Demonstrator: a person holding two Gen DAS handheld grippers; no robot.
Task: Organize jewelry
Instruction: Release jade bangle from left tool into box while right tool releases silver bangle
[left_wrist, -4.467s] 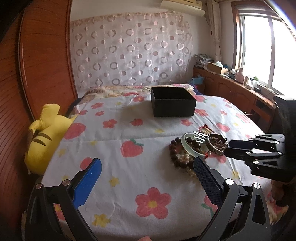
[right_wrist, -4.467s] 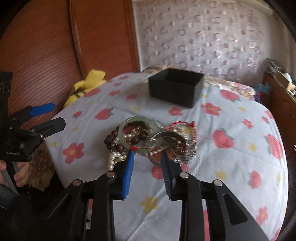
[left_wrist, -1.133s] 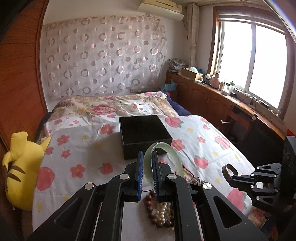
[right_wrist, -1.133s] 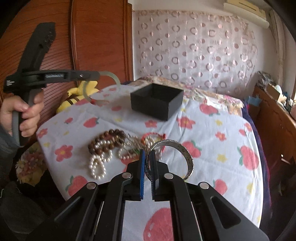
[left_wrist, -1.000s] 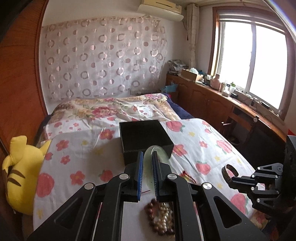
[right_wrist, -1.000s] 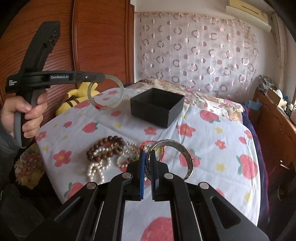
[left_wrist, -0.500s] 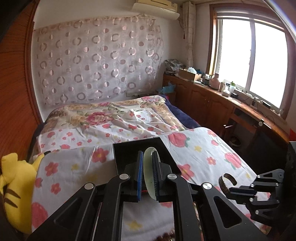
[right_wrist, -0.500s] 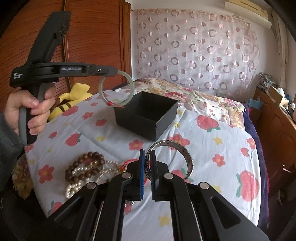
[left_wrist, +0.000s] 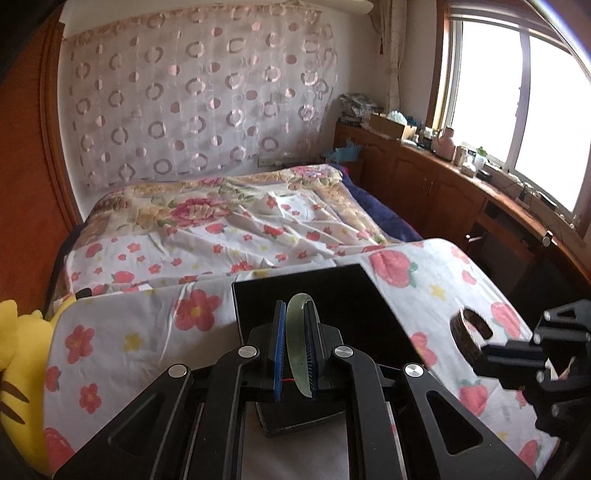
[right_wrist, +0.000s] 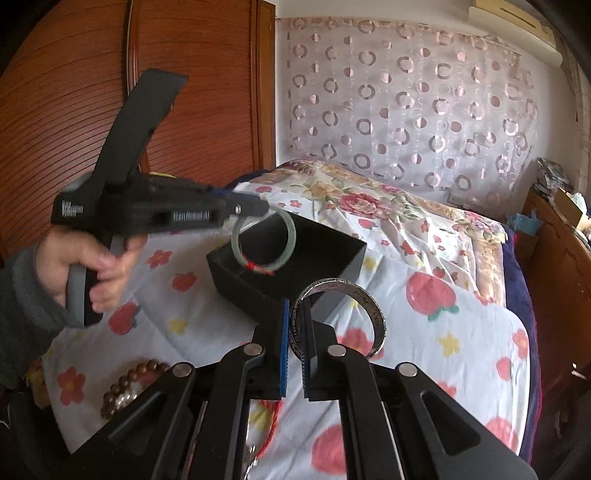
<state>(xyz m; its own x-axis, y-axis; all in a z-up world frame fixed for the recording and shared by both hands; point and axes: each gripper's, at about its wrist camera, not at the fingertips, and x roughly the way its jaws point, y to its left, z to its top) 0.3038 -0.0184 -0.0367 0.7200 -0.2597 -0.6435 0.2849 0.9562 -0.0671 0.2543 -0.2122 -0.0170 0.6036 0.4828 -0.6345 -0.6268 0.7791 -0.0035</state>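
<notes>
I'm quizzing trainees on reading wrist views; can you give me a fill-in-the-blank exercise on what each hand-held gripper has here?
1. The left hand-held gripper is shut on a pale ____ bangle.
2. The right hand-held gripper is shut on a ____ bangle with an engraved band.
3. The pale bangle hangs over the open ____ box.
4. Brown ____ lie on the flowered sheet.

Missing words: green; silver; black; beads

A yellow plush toy (left_wrist: 16, 373) lies beside the floral bedsheet (left_wrist: 258, 221), near the circle-patterned curtain (left_wrist: 199, 99).
</notes>
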